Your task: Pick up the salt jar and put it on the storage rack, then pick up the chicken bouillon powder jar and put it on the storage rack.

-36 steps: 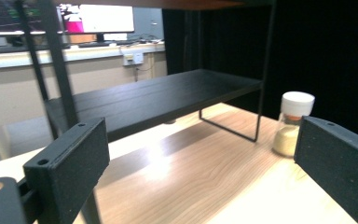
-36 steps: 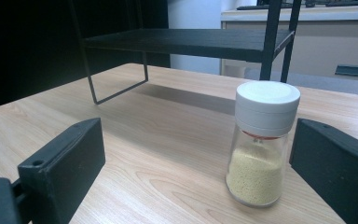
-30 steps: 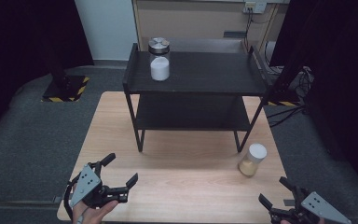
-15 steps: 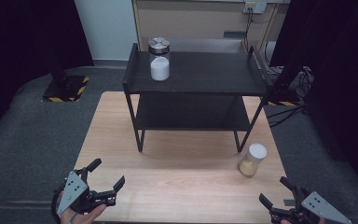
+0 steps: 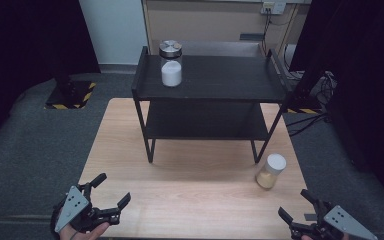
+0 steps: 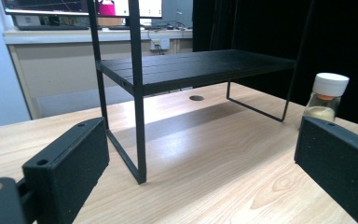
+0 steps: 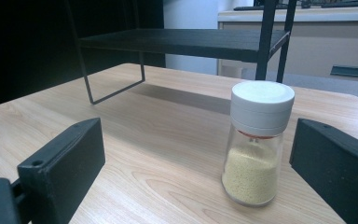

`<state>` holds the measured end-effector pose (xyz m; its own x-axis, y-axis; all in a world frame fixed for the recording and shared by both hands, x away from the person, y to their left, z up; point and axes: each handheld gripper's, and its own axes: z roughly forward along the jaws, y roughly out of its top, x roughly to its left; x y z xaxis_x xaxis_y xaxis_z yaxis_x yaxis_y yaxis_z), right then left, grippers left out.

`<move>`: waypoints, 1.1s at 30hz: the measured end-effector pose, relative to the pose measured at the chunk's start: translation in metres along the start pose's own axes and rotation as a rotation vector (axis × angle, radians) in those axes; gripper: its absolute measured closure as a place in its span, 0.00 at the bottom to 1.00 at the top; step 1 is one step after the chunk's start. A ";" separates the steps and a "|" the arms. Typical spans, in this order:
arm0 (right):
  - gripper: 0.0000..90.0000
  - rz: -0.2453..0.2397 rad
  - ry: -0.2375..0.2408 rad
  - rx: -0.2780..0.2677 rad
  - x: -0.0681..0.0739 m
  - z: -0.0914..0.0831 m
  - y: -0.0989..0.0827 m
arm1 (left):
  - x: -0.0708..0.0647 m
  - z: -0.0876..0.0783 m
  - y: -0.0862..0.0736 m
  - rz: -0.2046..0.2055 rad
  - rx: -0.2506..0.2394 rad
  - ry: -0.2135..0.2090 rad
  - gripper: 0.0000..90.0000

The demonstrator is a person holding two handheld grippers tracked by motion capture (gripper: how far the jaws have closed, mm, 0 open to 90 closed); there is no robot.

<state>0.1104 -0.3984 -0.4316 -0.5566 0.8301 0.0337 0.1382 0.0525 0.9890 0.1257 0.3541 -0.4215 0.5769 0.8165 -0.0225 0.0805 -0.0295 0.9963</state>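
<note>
high view shows both grippers, left gripper [image 5: 111, 191] and right gripper [image 5: 295, 206], jaws wide and empty, at the table's [image 5: 195, 185] near edge. nothing looks started; likely next, the right one closes in around the yellow-grain jar [image 7: 256, 144].

Wooden table [image 5: 195, 200], black shelf rack [image 5: 210, 85], white-lidded jar [image 5: 270, 171] beside it

Cut-offs, high view
Right gripper [image 5: 304, 215] body and left hand [image 5: 82, 232] clipped by the bottom edge; lower shelf [image 5: 205, 120] rear shadowed under the top shelf [image 5: 215, 77].
</note>
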 end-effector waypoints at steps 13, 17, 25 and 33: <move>0.04 -0.001 -0.005 -0.008 0.000 -0.001 -0.001 | 0.010 0.001 0.004 0.000 0.050 -0.076 0.02; 0.04 -0.001 -0.006 -0.007 0.000 -0.001 -0.001 | 0.009 0.001 0.005 0.005 0.052 -0.078 0.02; 0.03 -0.003 -0.007 -0.014 -0.001 -0.001 -0.001 | 0.010 0.001 0.004 -0.002 0.047 -0.084 0.01; 0.03 -0.006 -0.006 -0.012 -0.001 -0.001 -0.001 | 0.010 0.001 0.004 -0.007 0.047 -0.085 0.01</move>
<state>0.1098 -0.3999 -0.4326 -0.5524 0.8331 0.0272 0.1249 0.0505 0.9909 0.1323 0.3613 -0.4176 0.6430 0.7649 -0.0383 0.1216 -0.0526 0.9912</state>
